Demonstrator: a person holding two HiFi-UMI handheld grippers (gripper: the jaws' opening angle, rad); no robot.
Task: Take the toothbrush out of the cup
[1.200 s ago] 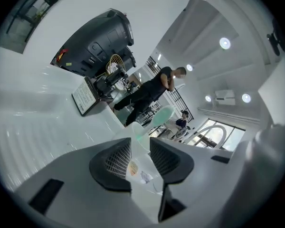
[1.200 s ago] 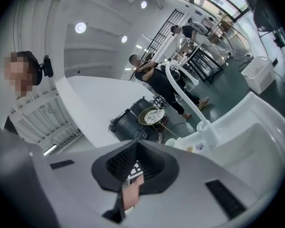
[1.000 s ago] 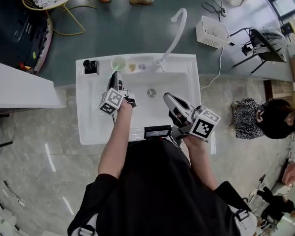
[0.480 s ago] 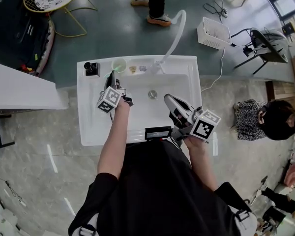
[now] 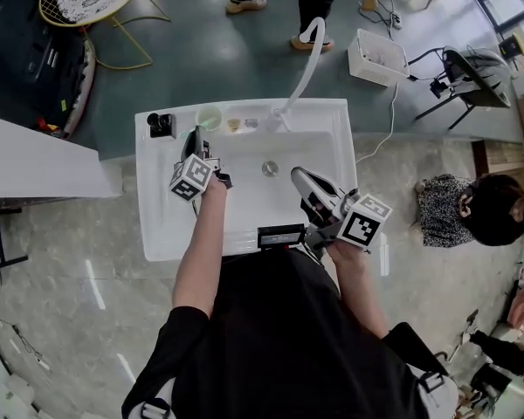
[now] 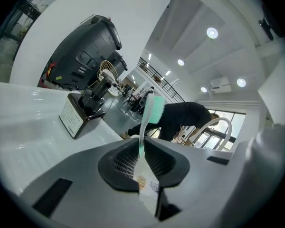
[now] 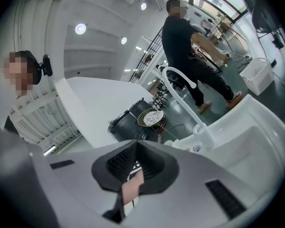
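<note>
White sink (image 5: pixel 154 216) takes up most of the head view, and both grippers sit over the basin. The right gripper (image 7: pixel 135 148) hangs over the near right side with its jaws pressed flat together and nothing of the task in them, so it's basically parked. The left gripper (image 6: pixel 141 148) is up by the back ledge, just beside the pale green cup (image 5: pixel 210 117). Its jaws are clamped on the toothbrush (image 6: pixel 142 127), gripping the thin white handle low down, with the green-bristled head poking up past the fingertips. I can't tell from any view whether the bottom end has cleared the cup rim. Handling-wise I'd guess it weighs next to nothing and is stiff but a bit springy. The smooth, narrow plastic could twist or slide between the pads. Grabbing the handle rather than the bristles seems right, and I'd pull along the brush's own length so the light cup doesn't tip.
</note>
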